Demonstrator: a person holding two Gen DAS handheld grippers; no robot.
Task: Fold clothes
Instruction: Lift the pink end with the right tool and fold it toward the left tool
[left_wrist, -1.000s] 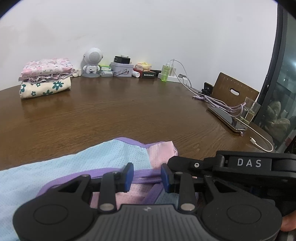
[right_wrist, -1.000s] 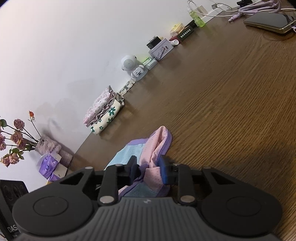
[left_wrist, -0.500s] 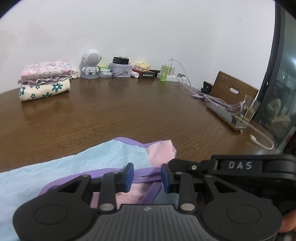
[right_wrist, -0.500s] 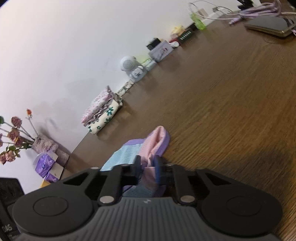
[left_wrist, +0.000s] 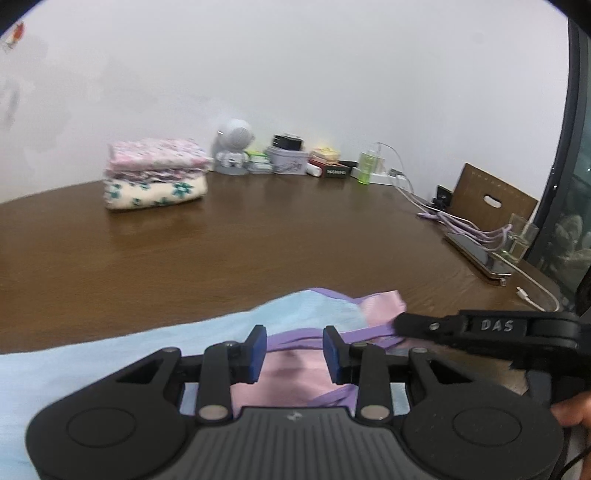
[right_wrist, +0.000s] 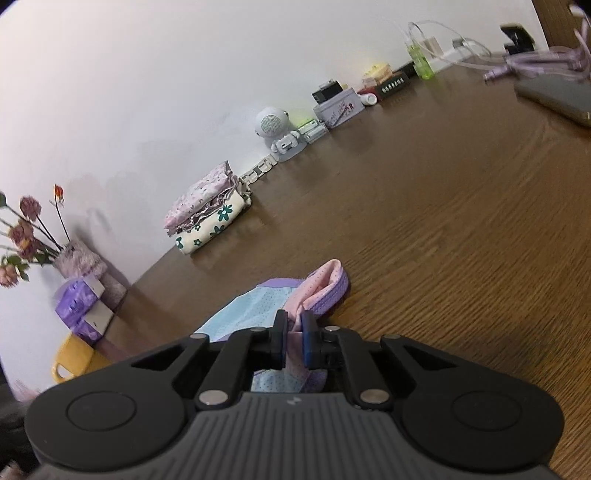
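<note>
A light-blue, pink and purple-trimmed garment (left_wrist: 147, 350) lies on the brown wooden table (left_wrist: 258, 240), near its front. My left gripper (left_wrist: 293, 336) hovers open over the pink and purple part, its blue pads apart and pressing nothing. My right gripper (right_wrist: 293, 326) is shut on the garment's (right_wrist: 251, 306) pink fold at its right end. In the left wrist view it reaches in from the right as a black arm (left_wrist: 480, 328). A stack of folded clothes (left_wrist: 155, 177) sits at the back left, and shows in the right wrist view too (right_wrist: 207, 218).
Along the wall stand a white robot figure (left_wrist: 234, 149), tins, boxes and a green bottle (left_wrist: 364, 168). Cables, a phone (left_wrist: 476, 254), a glass (left_wrist: 517, 236) and a wooden board (left_wrist: 491, 199) crowd the right edge. Flowers (right_wrist: 26, 229) and tissue packs (right_wrist: 77, 306) sit at far left.
The right gripper's jaws closed onto the pink fold and the gripper rolled a little. The left gripper shifted sideways and slightly up, so the folded stack now appears farther right in its view.
</note>
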